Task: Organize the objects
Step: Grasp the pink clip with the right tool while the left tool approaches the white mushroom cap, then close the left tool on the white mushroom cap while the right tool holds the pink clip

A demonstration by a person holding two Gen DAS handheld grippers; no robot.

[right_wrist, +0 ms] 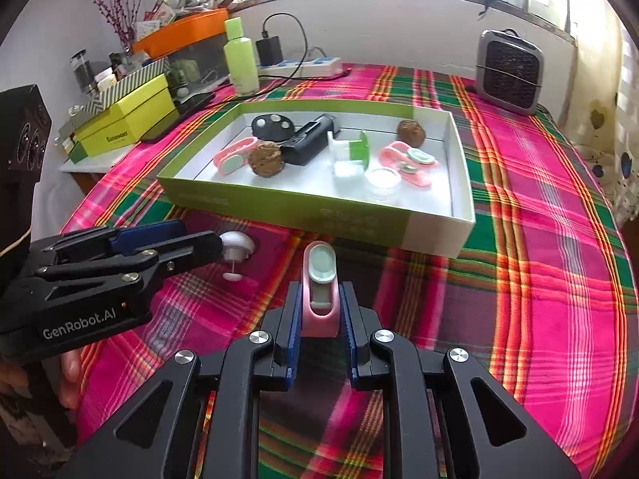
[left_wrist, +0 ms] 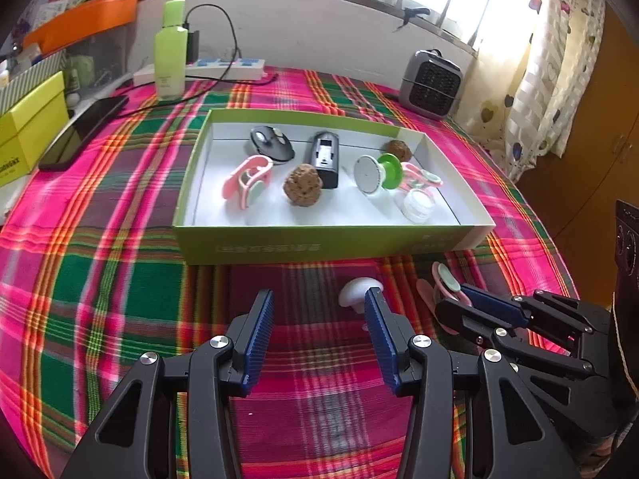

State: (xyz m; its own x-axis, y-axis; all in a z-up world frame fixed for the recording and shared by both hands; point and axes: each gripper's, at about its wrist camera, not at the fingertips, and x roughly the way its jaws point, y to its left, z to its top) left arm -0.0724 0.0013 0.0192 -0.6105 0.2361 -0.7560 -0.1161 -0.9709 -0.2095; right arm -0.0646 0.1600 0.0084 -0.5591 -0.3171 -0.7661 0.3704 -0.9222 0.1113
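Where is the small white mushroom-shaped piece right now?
The white mushroom-shaped piece lies on the plaid cloth outside the green box, at the open left claw's tips.

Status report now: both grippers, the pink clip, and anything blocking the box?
Right gripper shut on pink clip. Left gripper open, empty, beside white knob. Green box just ahead, path clear.

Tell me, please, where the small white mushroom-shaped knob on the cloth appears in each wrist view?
Left wrist: white knob low centre, behind the left gripper's right finger.
Right wrist: knob left of centre, at the left gripper's tip.
Shared landmark: green box just beyond.
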